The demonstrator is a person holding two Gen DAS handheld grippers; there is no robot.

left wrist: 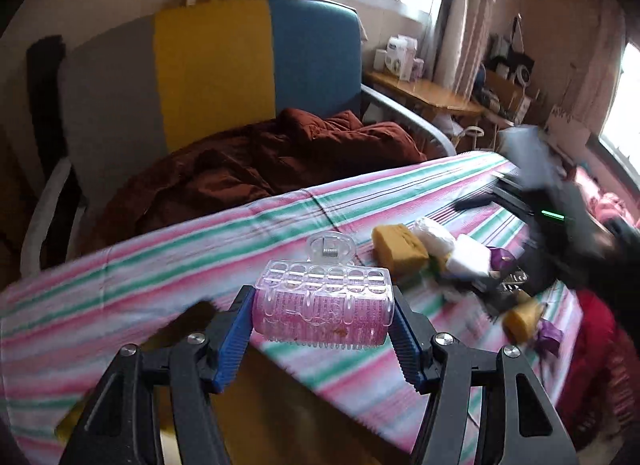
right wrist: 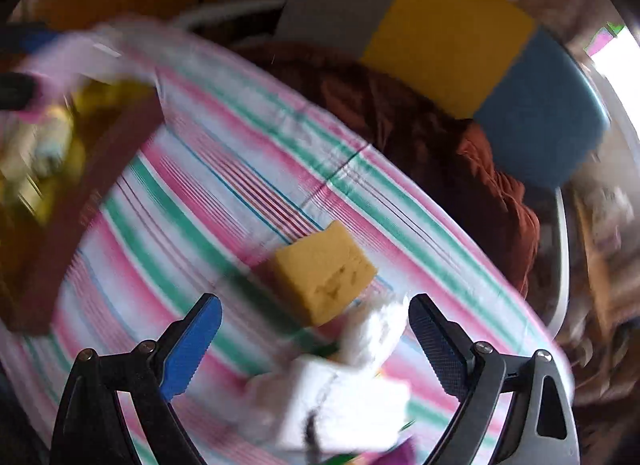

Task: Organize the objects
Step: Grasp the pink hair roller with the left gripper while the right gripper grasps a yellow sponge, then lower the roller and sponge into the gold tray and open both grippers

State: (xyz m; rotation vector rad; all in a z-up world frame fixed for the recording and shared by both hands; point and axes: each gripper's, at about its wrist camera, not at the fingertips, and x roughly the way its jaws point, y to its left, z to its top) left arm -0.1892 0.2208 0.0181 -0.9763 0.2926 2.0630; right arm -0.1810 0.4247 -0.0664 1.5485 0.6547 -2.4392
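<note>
Clear plastic and pink bristle: gripping the hair roller (left wrist: 323,307) between the blue pads (left wrist: 236,339) of the left gripper (left wrist: 323,329), clamped on both of its ends, held in the air above the near edge of the striped tablecloth (left wrist: 200,253). Hovering over the brown box (right wrist: 80,201) at the near left, judging by the brown surface just below the roller, so likely carrying toward a drop there. Keeping the squeeze level and steady, since a smooth cylinder held end to end could be pivoting or slipping out. Lowering well inside the box wall before easing the pads apart, not letting go from height. Meanwhile spreading wide, gripping nothing: the right gripper (right wrist: 316,329), reaching over the yellow sponge (right wrist: 324,273) and the white bundle (right wrist: 340,397) at the right of the cloth. Choosing one piece only, centring the fingers around it before closing, as both views are blurring with motion.
</note>
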